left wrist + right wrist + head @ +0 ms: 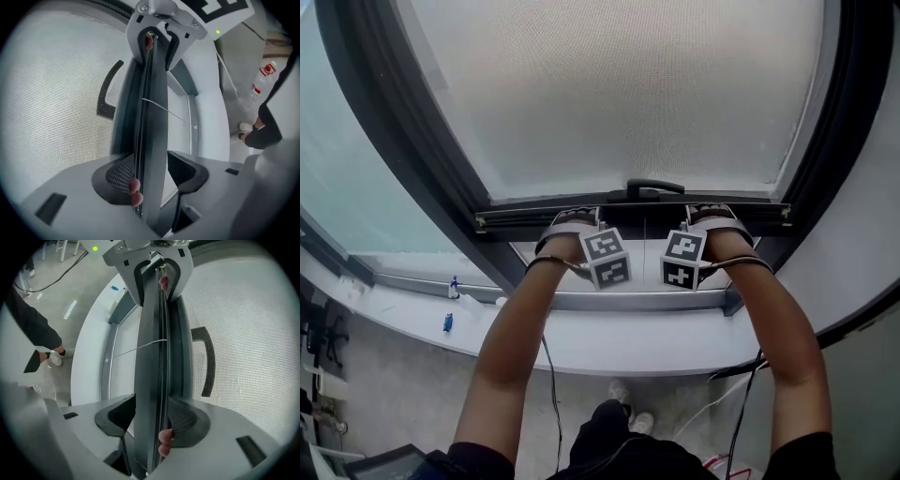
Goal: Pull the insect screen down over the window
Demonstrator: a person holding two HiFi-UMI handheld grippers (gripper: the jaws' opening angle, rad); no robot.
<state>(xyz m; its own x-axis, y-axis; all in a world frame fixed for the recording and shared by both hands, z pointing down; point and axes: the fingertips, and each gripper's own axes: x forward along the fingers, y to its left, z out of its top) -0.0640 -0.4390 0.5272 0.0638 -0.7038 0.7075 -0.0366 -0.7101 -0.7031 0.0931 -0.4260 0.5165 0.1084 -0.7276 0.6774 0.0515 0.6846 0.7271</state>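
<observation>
The insect screen's grey mesh (628, 94) fills the window opening, ending in a dark bottom bar (506, 221) with a black handle (654, 190) at its middle. My left gripper (572, 220) holds the bar left of the handle and my right gripper (711, 216) holds it right of the handle. In the left gripper view the bar (152, 117) runs up between the pads of the left gripper (150, 171), with the mesh (51, 108) and handle (107, 93) to the left. In the right gripper view the right gripper (152, 420) clasps the bar (152, 357) the same way, beside the handle (208, 362).
A thick dark window frame (412, 141) slants along both sides. Below the bar lies a white sill (609, 342) with two small blue bottles (452, 286) at its left. Cables (722, 394) trail over the floor near the person's feet (628, 412). A thin cord (164, 110) crosses behind the bar.
</observation>
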